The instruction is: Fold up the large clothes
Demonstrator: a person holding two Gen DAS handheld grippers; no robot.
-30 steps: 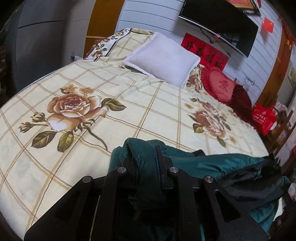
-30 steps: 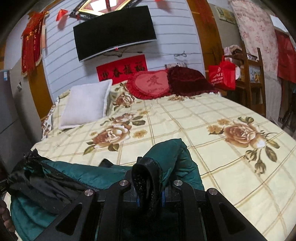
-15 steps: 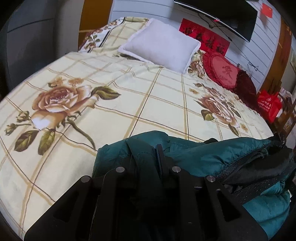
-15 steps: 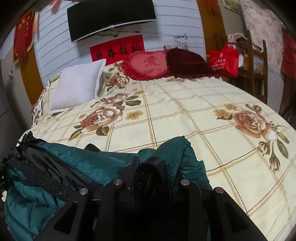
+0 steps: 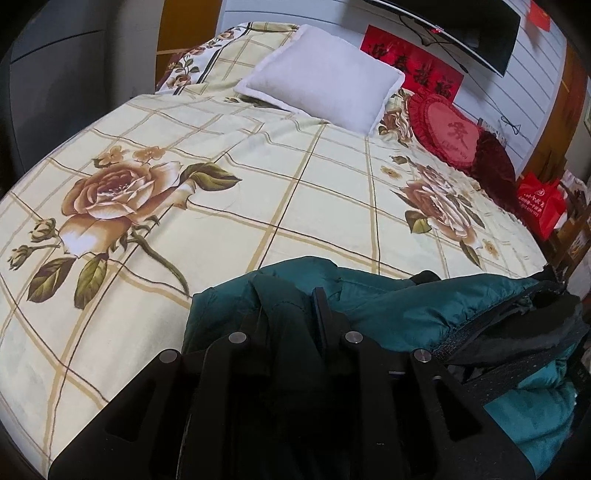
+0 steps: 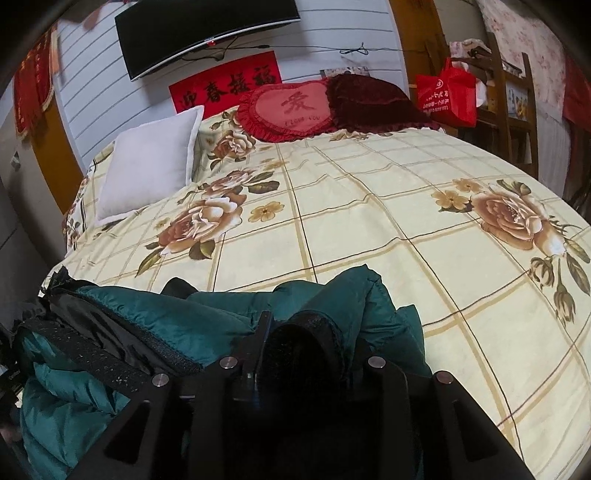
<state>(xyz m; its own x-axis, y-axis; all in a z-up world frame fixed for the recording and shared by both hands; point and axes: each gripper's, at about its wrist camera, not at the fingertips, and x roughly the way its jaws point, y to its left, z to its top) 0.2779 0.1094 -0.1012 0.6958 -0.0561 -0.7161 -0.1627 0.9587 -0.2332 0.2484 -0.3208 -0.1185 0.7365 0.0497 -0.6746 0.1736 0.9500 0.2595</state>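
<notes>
**Teal jacket bunched at the near edge of the bed, a fold in each set of jaws**

We see the jacket (image 5: 399,314) lying crumpled at the near edge of the bed (image 5: 258,192), teal shell outward with its black lining and a dark speckled band showing along one side. In the left wrist view the heap spreads from the middle toward the right; in the right wrist view the same jacket (image 6: 155,317) spreads toward the left.

Our left gripper (image 5: 291,317) has a dark teal fold standing between its jaws, which are only slightly parted. We cannot tell whether the pads still press the cloth or merely flank it.

Our right gripper (image 6: 306,343) has a rolled black-lined edge of the jacket between its jaws. Those jaws are opening, with a visible gap on the right side of the roll, so the cloth sits there loosely.

Beyond the jacket the bed's cream checked cover with large brown roses lies flat. At the far end a white pillow (image 5: 325,81) sits on the left, a red heart cushion (image 6: 291,110) beside it, and a dark red cushion (image 6: 369,99) further right. A red banner (image 6: 225,88) and a television (image 6: 207,33) hang on the far wall. A red bag (image 6: 447,92) hangs off the far right corner of the bed.
</notes>
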